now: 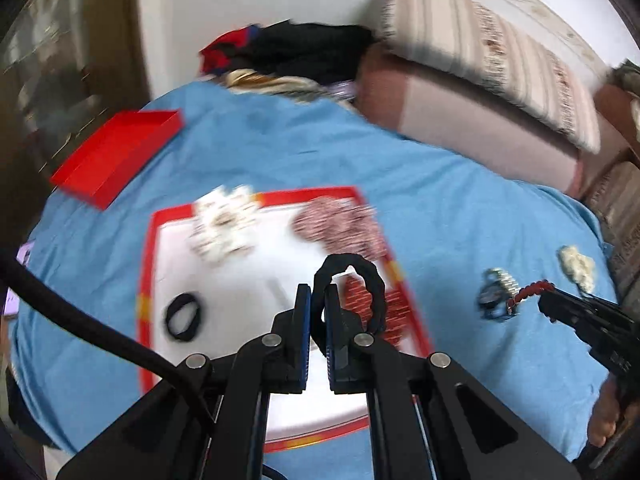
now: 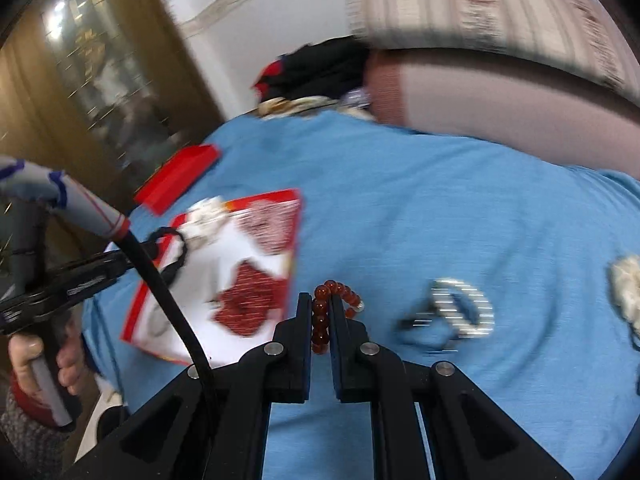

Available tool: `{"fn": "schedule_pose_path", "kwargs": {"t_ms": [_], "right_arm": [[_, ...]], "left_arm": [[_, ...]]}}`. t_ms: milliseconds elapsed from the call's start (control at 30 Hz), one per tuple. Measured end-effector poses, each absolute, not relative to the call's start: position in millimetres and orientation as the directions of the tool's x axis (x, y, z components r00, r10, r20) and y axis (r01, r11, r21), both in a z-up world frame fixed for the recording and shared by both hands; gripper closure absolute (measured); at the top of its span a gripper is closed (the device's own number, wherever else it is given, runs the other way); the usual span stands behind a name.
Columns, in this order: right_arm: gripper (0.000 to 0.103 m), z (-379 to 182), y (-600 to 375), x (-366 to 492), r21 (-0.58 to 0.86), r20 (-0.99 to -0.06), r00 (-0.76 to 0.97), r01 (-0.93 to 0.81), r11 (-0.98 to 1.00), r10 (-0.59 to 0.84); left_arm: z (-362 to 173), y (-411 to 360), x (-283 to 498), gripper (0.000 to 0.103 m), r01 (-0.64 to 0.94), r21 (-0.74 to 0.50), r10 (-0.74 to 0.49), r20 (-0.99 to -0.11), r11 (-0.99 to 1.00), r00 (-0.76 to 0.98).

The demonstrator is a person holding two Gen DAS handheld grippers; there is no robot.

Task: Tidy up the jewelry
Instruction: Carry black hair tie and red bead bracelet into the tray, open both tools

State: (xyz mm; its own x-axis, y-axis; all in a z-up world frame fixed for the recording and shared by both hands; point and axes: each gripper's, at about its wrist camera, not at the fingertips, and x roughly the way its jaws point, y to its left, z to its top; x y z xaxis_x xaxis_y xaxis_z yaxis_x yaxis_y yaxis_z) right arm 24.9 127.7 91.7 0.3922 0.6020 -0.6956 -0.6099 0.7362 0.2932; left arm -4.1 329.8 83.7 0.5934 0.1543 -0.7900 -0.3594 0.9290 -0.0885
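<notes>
Motion blur smeared your white scrunchie [image 1: 224, 226] and pink patterned one [image 1: 340, 228] past reading; the silver bracelet [image 2: 460, 308] showed only streaks; the cream piece [image 2: 628, 288] was cut off by the right edge; your cabinet [image 2: 92, 68] contents stayed indistinct.

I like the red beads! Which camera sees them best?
The right wrist view: the red bead bracelet sits close and sharp in the right gripper. The left wrist view shows it small, blurred, far right.
</notes>
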Motion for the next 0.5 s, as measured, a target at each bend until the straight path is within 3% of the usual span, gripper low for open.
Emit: {"fn": "schedule_pose_path", "kwargs": {"t_ms": [500], "right_arm": [[0.094,38.6,284.3,-6.0,0.364,-0.751,0.132,-0.734,0.573,0.647]], "left_arm": [[24.4,416.8,-3.6,0.097,-0.466,-0.158,0.119,-0.851,0.87,0.511]]}}
